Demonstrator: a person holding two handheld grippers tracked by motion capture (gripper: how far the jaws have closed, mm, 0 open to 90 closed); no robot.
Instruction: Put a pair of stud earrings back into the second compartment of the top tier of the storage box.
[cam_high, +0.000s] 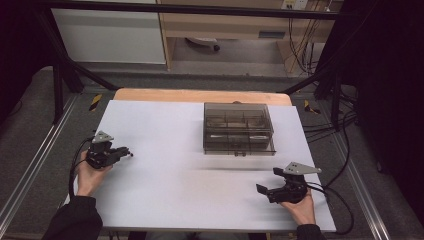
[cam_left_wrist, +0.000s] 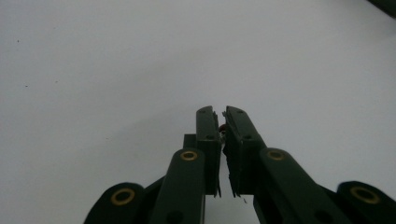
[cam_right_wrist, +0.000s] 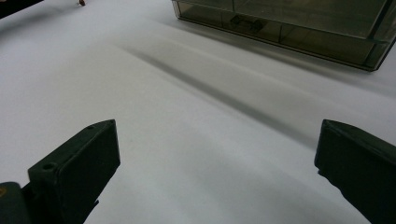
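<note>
Two tongs rest on a bare white desk, a smoky box beyond.

Lower right, the right tongs gape wide, holding nothing; at left, the left tongs are pinched together. Upper centre sits the tinted plastic organiser box, well apart from both, nothing between.

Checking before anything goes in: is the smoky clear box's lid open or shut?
Shut: the box has its lid lying flat over the compartments, front latch down.

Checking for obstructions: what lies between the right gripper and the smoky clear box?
Nothing: bare white table top lies between the right gripper and the compartment box, as the right gripper view shows.
</note>
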